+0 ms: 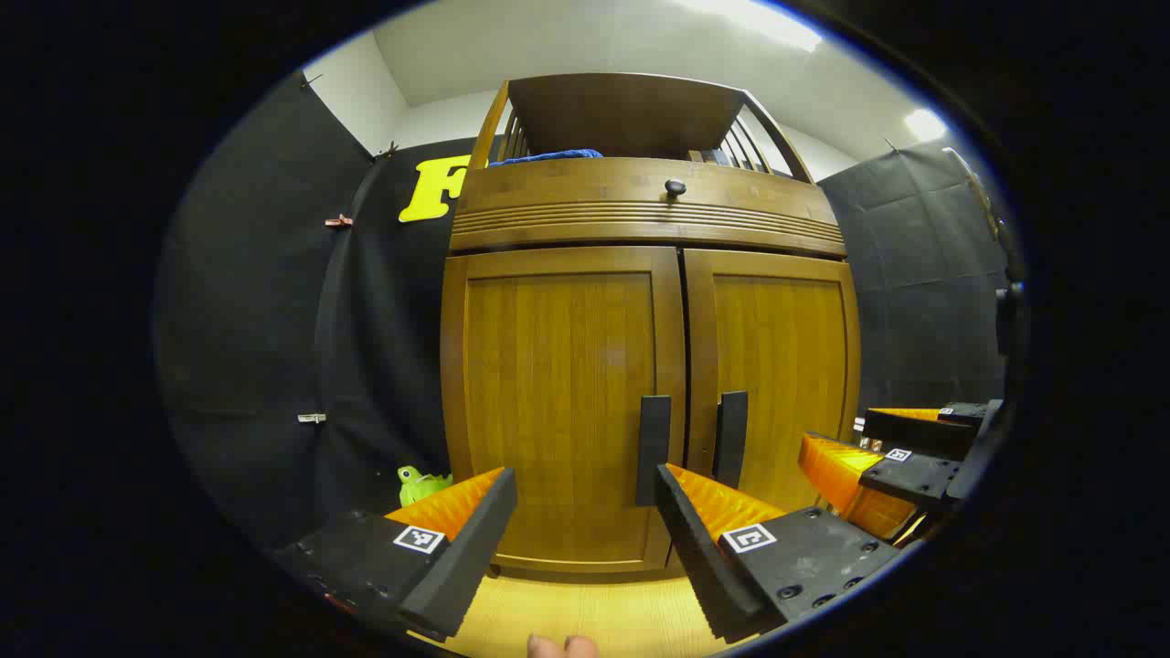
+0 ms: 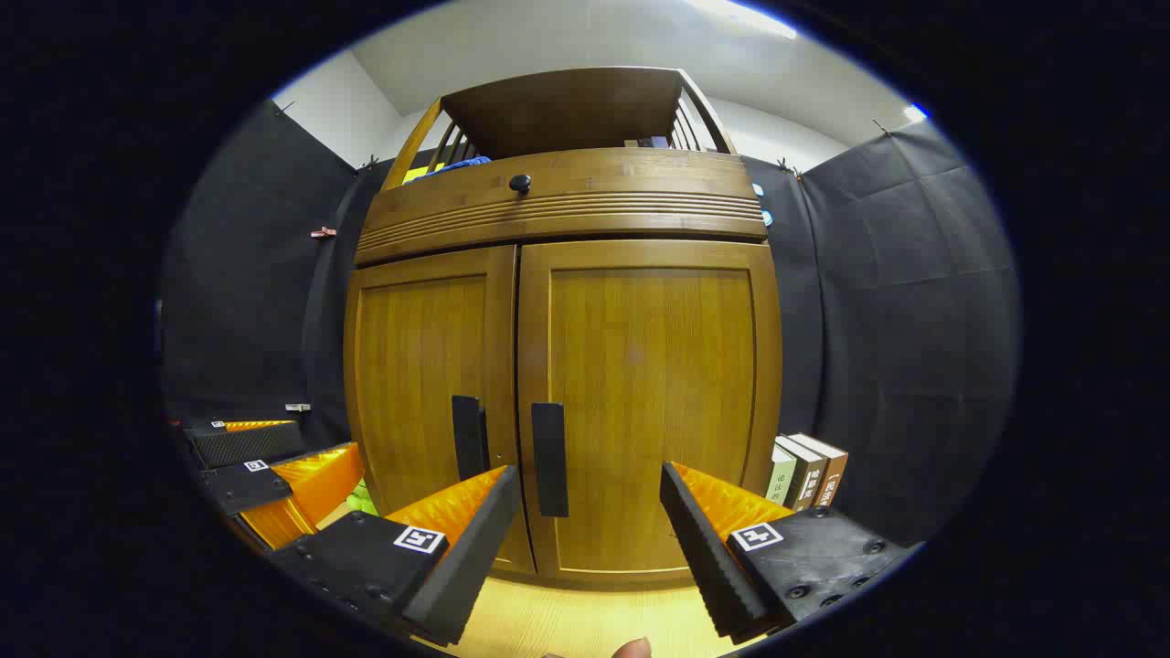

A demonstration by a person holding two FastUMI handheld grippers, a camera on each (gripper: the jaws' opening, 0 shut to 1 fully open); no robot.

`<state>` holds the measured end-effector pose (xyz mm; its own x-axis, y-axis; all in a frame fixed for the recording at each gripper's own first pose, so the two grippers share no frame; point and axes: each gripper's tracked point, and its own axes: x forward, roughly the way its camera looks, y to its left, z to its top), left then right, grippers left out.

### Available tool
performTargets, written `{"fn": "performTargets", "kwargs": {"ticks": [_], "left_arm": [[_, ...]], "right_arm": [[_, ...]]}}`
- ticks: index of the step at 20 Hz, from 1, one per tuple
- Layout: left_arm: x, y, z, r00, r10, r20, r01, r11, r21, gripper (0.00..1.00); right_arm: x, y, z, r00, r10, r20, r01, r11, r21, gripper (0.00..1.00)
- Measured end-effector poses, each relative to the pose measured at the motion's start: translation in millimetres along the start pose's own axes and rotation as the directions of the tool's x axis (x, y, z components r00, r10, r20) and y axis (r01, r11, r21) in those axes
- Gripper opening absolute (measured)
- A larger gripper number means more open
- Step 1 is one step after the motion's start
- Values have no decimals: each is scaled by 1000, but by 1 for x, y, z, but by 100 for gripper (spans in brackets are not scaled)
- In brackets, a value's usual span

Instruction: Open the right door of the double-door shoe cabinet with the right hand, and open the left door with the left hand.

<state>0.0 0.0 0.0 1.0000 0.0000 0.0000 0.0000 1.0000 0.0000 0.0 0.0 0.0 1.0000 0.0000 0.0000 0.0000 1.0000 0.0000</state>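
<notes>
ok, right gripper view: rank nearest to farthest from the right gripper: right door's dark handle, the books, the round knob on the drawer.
1. The dark vertical handle on the right wooden door: just ahead of the right gripper, between its open fingers, slightly left.
2. The upright books: low on the right, beside the cabinet.
3. The small round dark knob on the top drawer: high above, farthest.

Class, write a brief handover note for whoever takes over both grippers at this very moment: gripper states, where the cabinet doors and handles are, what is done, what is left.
Left gripper: open, holding nothing, facing the left door, short of its handle.
Right gripper: open, holding nothing, facing the right door; its handle stands just above the gap between its fingers, not yet gripped.
Shoe cabinet: both doors shut, the two handles side by side at the centre seam.
Done: both grippers lined up before the doors.
Left: grip the right handle and open the right door, then open the left door with the left gripper.
</notes>
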Motion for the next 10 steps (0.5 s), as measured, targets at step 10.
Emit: {"fn": "performTargets", "kwargs": {"ticks": [10], "left_arm": [[2,0,-1,1000,3,-2,-3,1000,-4,94]], "right_arm": [[-1,4,5,1000,6,9,-6,1000,4,98]]}}
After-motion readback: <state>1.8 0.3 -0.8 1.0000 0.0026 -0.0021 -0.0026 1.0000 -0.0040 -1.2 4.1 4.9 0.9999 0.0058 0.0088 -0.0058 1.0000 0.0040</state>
